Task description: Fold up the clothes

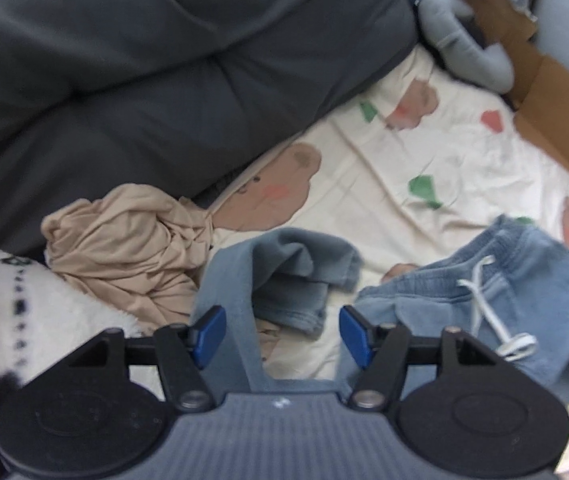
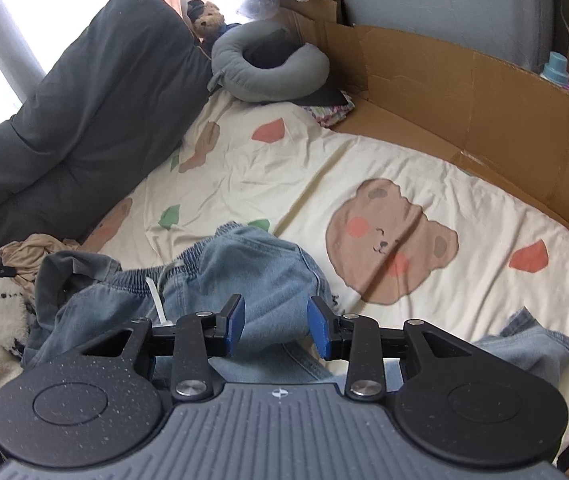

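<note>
Both tongs, left (image 1: 282,334) and right (image 2: 276,326), gape empty over denim shorts (image 2: 244,272); pinch waistband corners, spread flat on bedsheet (image 2: 324,168).

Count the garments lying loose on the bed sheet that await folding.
3: denim shorts under the right gripper, a blue-grey garment before the left gripper, a crumpled beige top by the dark cushion. More may be hidden underneath.
</note>
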`<state>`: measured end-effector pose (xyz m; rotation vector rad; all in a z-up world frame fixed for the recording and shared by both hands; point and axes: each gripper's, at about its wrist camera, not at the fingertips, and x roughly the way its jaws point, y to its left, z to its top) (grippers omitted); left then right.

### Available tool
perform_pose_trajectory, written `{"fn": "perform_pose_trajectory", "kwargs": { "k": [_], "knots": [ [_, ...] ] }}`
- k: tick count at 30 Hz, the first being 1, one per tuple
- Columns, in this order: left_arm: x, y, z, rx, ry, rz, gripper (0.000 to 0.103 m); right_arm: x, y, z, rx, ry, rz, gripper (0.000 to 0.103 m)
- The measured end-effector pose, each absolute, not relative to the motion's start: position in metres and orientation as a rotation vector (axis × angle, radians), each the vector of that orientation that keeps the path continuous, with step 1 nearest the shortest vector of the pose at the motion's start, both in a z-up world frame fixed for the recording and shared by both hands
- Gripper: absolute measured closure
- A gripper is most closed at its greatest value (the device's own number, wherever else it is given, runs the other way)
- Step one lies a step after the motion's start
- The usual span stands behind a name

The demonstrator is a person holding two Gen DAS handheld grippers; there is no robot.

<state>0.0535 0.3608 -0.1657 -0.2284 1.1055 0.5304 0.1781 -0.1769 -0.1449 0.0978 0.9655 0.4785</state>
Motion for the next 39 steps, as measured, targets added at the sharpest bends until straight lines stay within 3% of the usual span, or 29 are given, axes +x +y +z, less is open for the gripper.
{"fn": "perform_pose_trajectory", "kwargs": {
  "k": [3,6,7,8,10,13,36,37,39],
  "knots": [
    [0.062,0.370,-0.189,-0.215,1.130,0.546,0.038,0.174,-0.178,-0.148,0.097,0.960,0.470,0.062],
    [0.070,0.375,-0.208,-0.193,1.150,0.549,0.046,0.172,-0.179,-0.152,0.110,0.952,0.468,0.062],
    [0.073,0.377,-0.214,-0.189,1.156,0.547,0.057,0.171,-0.180,-0.153,0.114,0.952,0.467,0.062],
    [0.074,0.379,-0.219,-0.196,1.160,0.551,0.075,0.171,-0.180,-0.155,0.117,0.953,0.465,0.062],
    [0.075,0.383,-0.227,-0.202,1.173,0.579,0.094,0.171,-0.181,-0.159,0.120,0.961,0.457,0.062],
    [0.073,0.385,-0.236,-0.198,1.192,0.589,0.103,0.173,-0.182,-0.163,0.129,0.971,0.449,0.062],
    [0.037,0.359,-0.170,-0.245,1.103,0.441,0.103,0.169,-0.187,-0.156,0.173,0.935,0.480,0.062],
    [0.041,0.360,-0.175,-0.244,1.117,0.452,0.101,0.169,-0.186,-0.157,0.169,0.940,0.480,0.062],
    [0.048,0.364,-0.185,-0.236,1.133,0.506,0.078,0.169,-0.187,-0.159,0.161,0.945,0.478,0.062]
  ]
}}
